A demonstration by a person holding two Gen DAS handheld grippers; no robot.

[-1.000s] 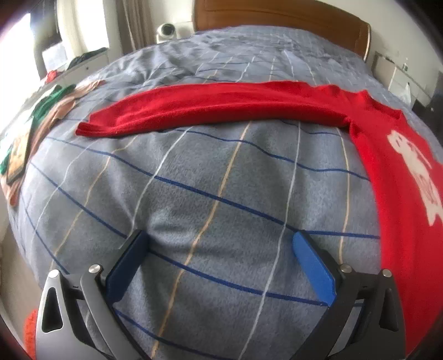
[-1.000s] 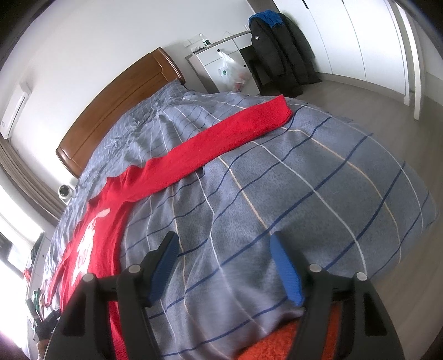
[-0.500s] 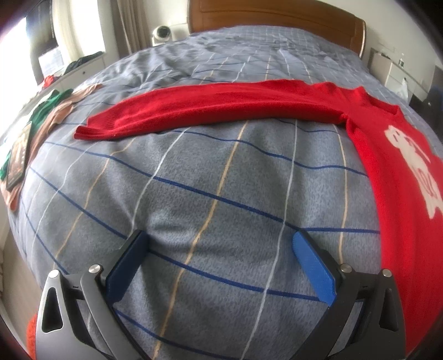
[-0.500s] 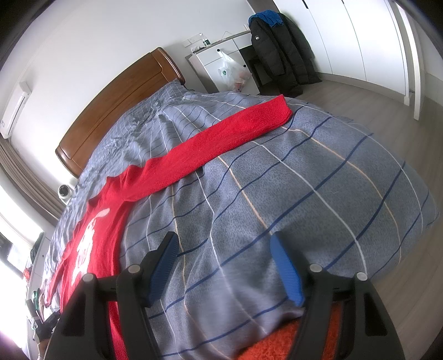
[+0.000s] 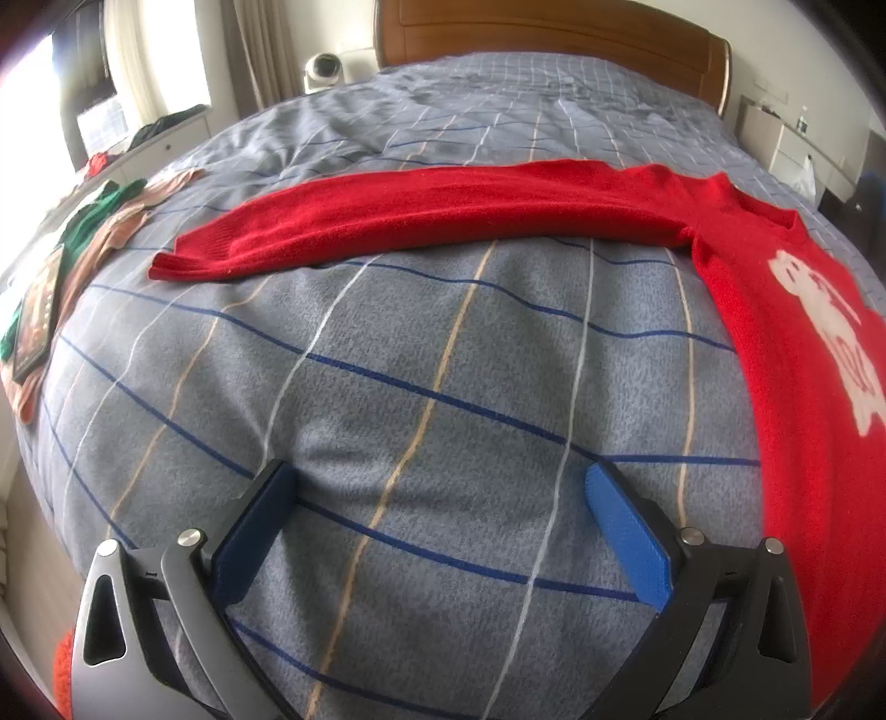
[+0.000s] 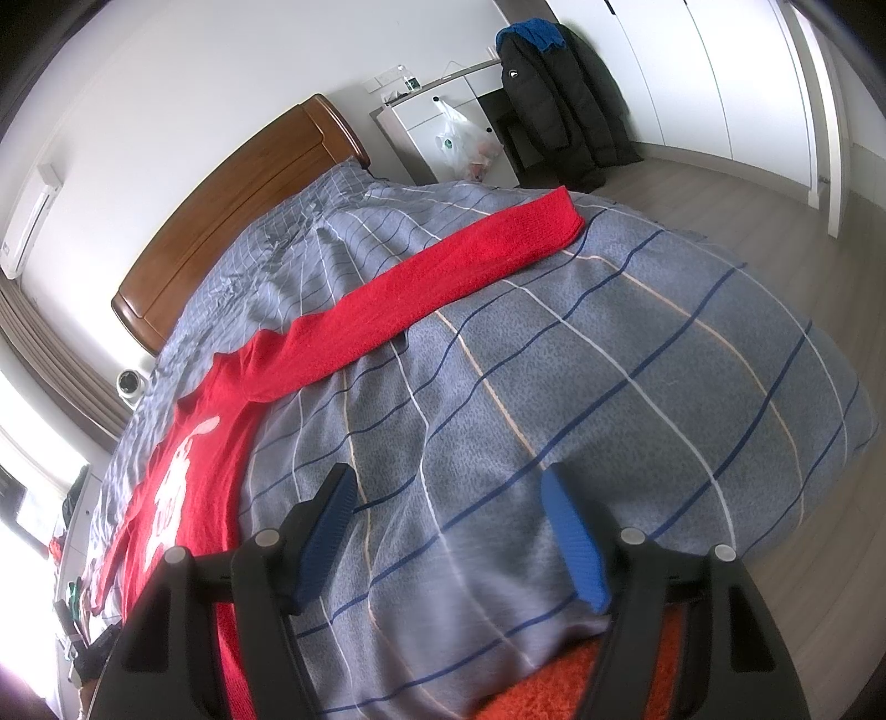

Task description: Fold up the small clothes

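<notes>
A red sweater [image 5: 786, 343] with a white motif lies flat on the grey checked bedspread [image 5: 421, 343]. Its one sleeve [image 5: 421, 216] stretches out to the left in the left wrist view. In the right wrist view the same sweater [image 6: 205, 454] lies at the left, and its other sleeve [image 6: 459, 266] reaches up to the right. My left gripper [image 5: 437, 487] hangs open over bare bedspread, well short of the sleeve and left of the sweater's body. Over bare bedspread [image 6: 554, 387] too, my right gripper [image 6: 448, 487] stands open with nothing between its blue pads.
Green and pink clothes [image 5: 105, 216] and a dark framed object [image 5: 39, 310] lie at the bed's left edge. A wooden headboard [image 5: 554, 27] closes the far end. White drawers with a plastic bag [image 6: 459, 138] and a black coat [image 6: 559, 99] stand beyond the bed. An orange rug [image 6: 559, 687] lies below.
</notes>
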